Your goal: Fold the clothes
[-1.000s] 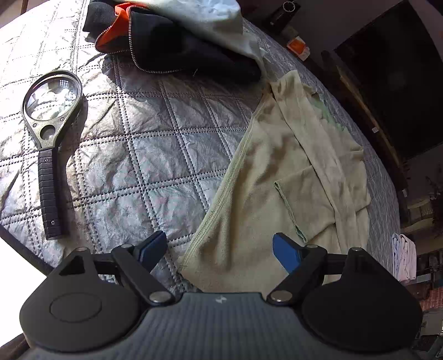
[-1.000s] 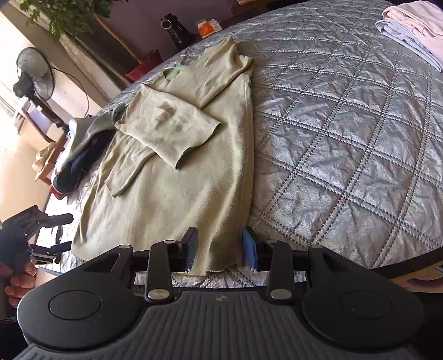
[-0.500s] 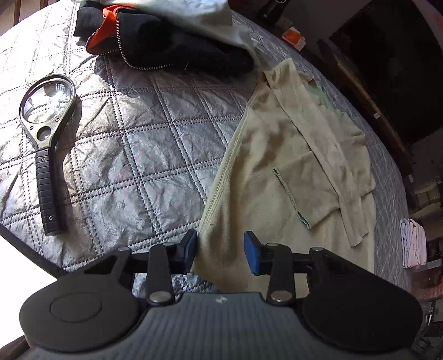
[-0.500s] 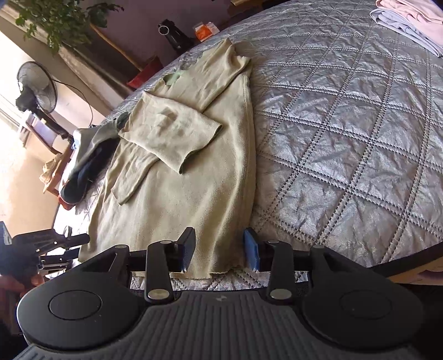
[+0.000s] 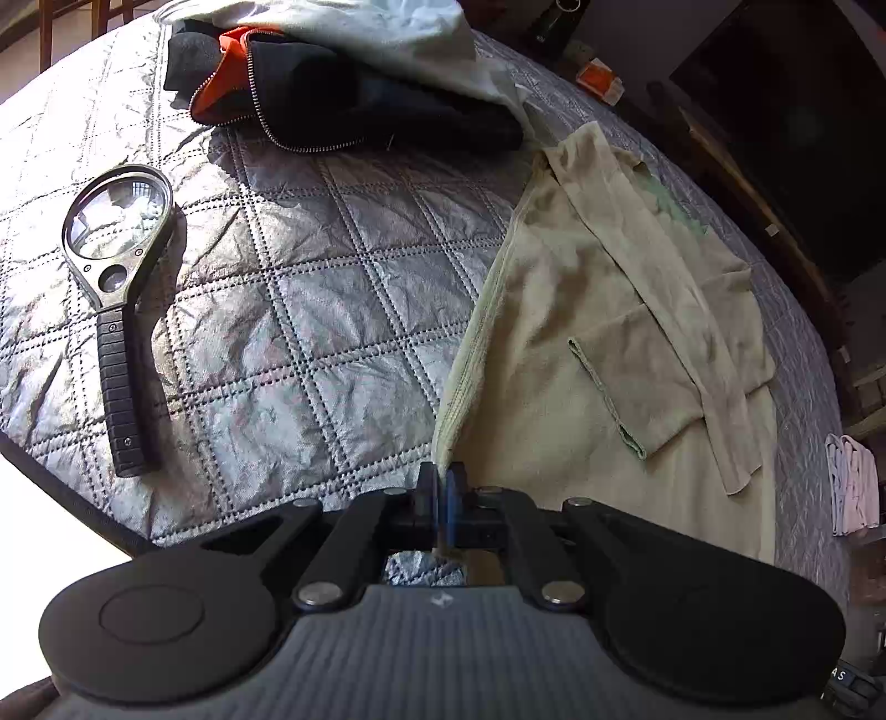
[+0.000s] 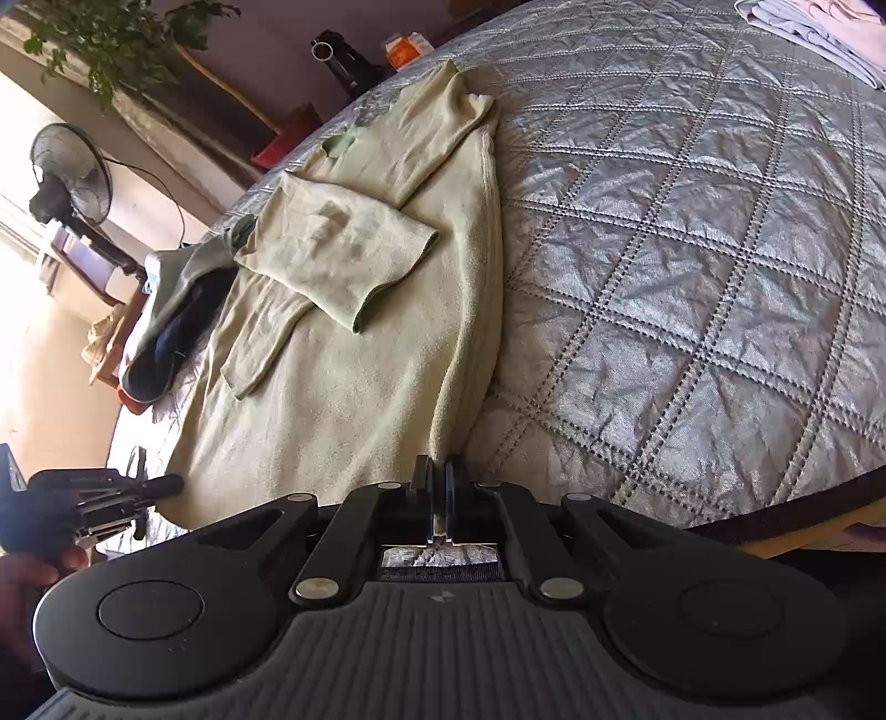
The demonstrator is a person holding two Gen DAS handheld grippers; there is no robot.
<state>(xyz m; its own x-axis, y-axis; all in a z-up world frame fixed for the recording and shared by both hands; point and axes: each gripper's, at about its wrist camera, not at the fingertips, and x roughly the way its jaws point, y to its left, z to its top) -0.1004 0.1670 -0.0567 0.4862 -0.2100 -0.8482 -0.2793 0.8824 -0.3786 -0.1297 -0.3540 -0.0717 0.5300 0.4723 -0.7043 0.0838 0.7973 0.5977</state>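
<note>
A pale green long-sleeved top (image 5: 587, 332) lies flat on the silver quilted bedspread (image 5: 310, 310), both sleeves folded in over its body. My left gripper (image 5: 442, 487) is shut on the top's near left hem corner. In the right wrist view the same top (image 6: 354, 354) stretches away from me, and my right gripper (image 6: 437, 484) is shut on its near right hem corner. The left gripper also shows at the left edge of the right wrist view (image 6: 111, 493), at the hem.
A magnifying glass (image 5: 119, 277) lies left of the top. A pile with a dark zip jacket (image 5: 354, 94) sits at the far end, also seen in the right wrist view (image 6: 171, 321). Folded clothes (image 6: 819, 27) lie far right. A fan (image 6: 66, 183) stands beyond the bed.
Both grippers have closed from wide open onto the top's hem corners. The fabric at each corner now bunches up slightly between the pads.
</note>
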